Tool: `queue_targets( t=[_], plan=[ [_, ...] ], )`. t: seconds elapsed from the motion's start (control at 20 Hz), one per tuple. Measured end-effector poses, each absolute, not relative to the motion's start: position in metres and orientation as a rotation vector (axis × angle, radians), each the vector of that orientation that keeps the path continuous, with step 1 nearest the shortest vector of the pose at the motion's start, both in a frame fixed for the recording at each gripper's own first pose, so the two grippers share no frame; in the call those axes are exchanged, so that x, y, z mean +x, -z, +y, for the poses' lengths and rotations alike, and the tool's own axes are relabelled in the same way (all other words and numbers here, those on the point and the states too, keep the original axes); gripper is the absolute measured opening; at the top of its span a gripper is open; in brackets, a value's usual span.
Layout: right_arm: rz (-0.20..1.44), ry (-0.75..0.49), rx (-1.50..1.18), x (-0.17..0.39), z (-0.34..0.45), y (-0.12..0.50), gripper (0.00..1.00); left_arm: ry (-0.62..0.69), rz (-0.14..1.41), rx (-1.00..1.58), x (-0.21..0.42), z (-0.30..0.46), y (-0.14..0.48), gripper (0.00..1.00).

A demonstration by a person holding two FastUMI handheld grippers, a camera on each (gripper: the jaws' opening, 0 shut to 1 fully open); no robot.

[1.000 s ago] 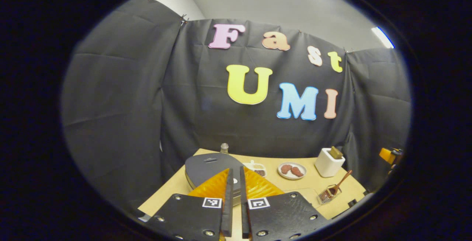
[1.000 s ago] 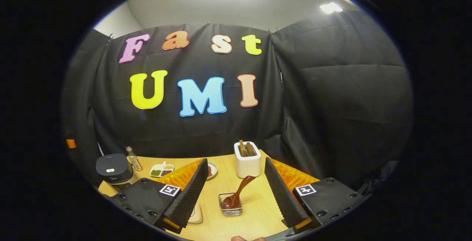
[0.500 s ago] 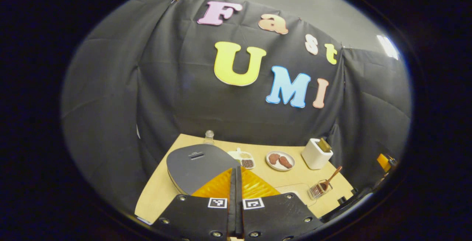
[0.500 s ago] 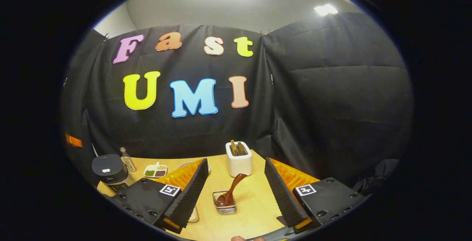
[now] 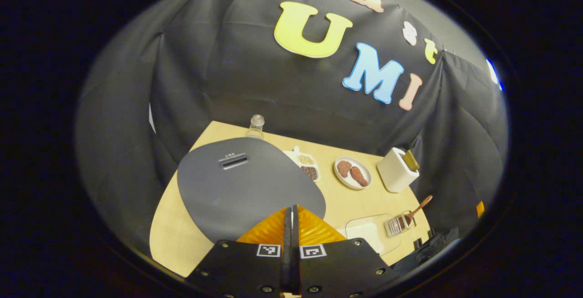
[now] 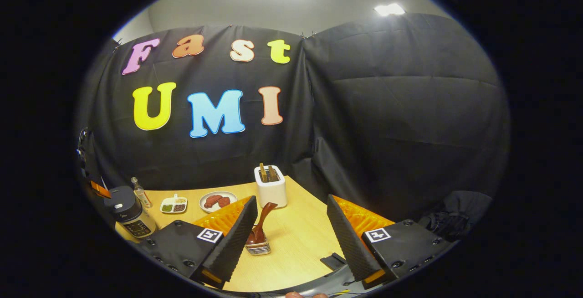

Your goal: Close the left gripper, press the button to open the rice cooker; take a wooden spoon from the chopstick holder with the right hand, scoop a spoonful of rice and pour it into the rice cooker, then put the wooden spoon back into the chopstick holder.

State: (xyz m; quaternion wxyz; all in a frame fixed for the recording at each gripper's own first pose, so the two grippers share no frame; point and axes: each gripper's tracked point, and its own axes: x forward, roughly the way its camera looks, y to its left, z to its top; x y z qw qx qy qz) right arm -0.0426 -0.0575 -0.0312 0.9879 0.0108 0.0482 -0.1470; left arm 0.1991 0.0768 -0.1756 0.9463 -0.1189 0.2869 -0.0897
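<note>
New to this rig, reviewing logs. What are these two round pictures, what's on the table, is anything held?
No robot arm here: a person carries a two-finger gripper in each hand, and a fisheye camera rides on each.

In the left gripper view, the left gripper has its jaws shut and empty, just above the closed lid of the rice cooker.

In the right gripper view, the right gripper has its jaws open and empty, facing the wooden spoon standing in the wire chopstick holder.

Also on the wooden table: a small bottle, a divided dish, a plate and a white toaster.
</note>
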Motion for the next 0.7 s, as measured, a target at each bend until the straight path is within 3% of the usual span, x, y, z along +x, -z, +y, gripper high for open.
queue_targets(
  t=[0.1, 0.3, 0.35, 0.65, 0.7],
  plan=[
    [0.097, 0.306, 0.03, -0.047, -0.06, 0.031, 0.98, 0.184, 0.623, -0.235, 0.202, 0.074, 0.189, 0.01],
    [0.101, 0.324, 0.023, -0.047, -0.063, 0.032, 0.94, 0.187, 0.662, -0.212, 0.203, 0.069, 0.205, 0.0],
    [0.105, 0.323, 0.027, -0.046, -0.062, 0.033, 0.98, 0.188, 0.647, -0.213, 0.203, 0.069, 0.203, 0.01],
    [0.126, 0.29, 0.045, -0.043, -0.059, 0.04, 0.94, 0.211, 0.672, -0.246, 0.197, 0.069, 0.21, 0.02],
    [0.13, 0.279, 0.046, -0.042, -0.056, 0.042, 0.98, 0.206, 0.667, -0.264, 0.197, 0.069, 0.209, 0.02]
  ],
)
